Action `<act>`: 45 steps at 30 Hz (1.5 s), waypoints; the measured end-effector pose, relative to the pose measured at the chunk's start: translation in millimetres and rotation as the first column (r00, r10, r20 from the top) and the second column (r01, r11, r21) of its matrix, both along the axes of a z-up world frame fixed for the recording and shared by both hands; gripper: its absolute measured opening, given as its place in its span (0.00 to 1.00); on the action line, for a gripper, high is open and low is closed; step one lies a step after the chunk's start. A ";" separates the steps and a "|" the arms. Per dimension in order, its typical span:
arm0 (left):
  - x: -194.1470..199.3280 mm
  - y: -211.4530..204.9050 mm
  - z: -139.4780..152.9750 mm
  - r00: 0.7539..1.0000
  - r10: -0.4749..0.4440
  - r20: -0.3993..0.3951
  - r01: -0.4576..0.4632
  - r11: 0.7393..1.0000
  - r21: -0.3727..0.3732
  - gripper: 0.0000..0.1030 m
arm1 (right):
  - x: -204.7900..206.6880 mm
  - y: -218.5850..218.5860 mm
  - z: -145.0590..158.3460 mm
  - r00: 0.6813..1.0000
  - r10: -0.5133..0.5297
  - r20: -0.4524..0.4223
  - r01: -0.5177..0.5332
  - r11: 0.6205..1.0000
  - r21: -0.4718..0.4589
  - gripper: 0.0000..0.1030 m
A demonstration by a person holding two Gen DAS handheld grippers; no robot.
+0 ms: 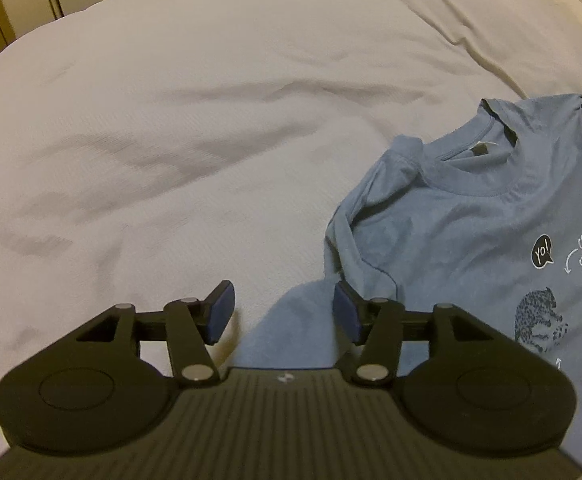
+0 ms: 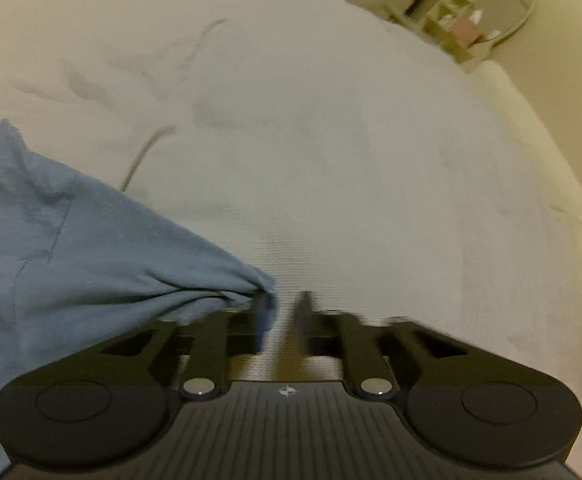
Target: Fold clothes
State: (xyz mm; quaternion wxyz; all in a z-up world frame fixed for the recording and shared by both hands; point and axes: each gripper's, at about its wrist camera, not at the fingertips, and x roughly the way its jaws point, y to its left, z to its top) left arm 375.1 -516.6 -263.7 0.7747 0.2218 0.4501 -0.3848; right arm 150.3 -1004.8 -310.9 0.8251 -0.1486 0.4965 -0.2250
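Shirt [image 1: 471,232] cut off at frame edge | left gripper [image 1: 283,310] fingers apart | right gripper [image 2: 281,316] blurred, narrow gap

Left gripper [image 1: 283,312]: jaws spread wide, level, nothing clamped between them | Right gripper [image 2: 283,316]: jaws parted by a narrow gap, level, outline blurred, nothing visibly clamped

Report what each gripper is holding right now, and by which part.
Left gripper: open, holding nothing, its jaws astride a sleeve of the blue T-shirt. Right gripper: jaws apart and blurred; shirt fabric bunches against its left finger, so a hold cannot be told.
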 end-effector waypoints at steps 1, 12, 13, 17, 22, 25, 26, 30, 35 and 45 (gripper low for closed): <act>-0.8 3.3 1.5 1.000 0.005 0.000 -0.005 1.000 -0.004 0.53 | -3.4 3.1 2.2 1.000 -0.015 0.017 0.015 1.000 0.011 0.40; -15.2 26.8 -14.7 0.998 0.032 -0.059 -0.033 0.999 -0.002 0.57 | -72.7 11.4 -13.3 0.946 -0.305 0.109 0.217 0.847 0.485 0.40; -17.2 28.0 -17.3 0.997 0.033 -0.066 -0.033 0.999 0.001 0.57 | -77.8 4.9 -20.9 0.924 -0.363 0.116 0.243 0.797 0.553 0.40; -25.8 28.2 -20.9 0.996 0.030 -0.080 -0.029 0.999 0.014 0.57 | -96.8 -18.6 -48.6 0.809 -0.579 0.102 0.294 0.549 0.783 0.43; -30.7 21.4 -19.9 0.996 0.026 -0.085 -0.024 0.999 0.022 0.57 | -116.8 -17.7 -56.5 0.674 -0.733 0.092 0.223 0.321 0.921 0.43; -33.0 16.9 -18.9 0.996 0.023 -0.087 -0.020 0.999 0.026 0.57 | -122.3 -11.2 -68.4 0.646 -0.760 0.069 0.205 0.260 0.944 0.43; -33.8 15.4 -18.6 0.996 0.021 -0.088 -0.019 0.999 0.028 0.57 | -122.6 -13.6 -73.6 0.638 -0.767 0.066 0.198 0.246 0.949 0.43; -36.3 10.5 -17.6 0.996 0.017 -0.089 -0.014 0.999 0.036 0.57 | -123.1 -28.3 -88.2 0.596 -0.802 0.047 0.130 0.154 0.979 0.21; -37.7 7.2 -16.9 0.996 0.010 -0.084 -0.005 0.999 0.054 0.57 | -131.1 -40.1 -43.2 0.628 -0.757 0.178 0.192 0.373 0.908 0.07; -33.5 8.5 -17.4 0.997 0.035 -0.067 -0.032 0.998 0.055 0.60 | -127.5 -42.8 11.6 0.760 -0.594 0.265 0.289 0.674 0.680 0.20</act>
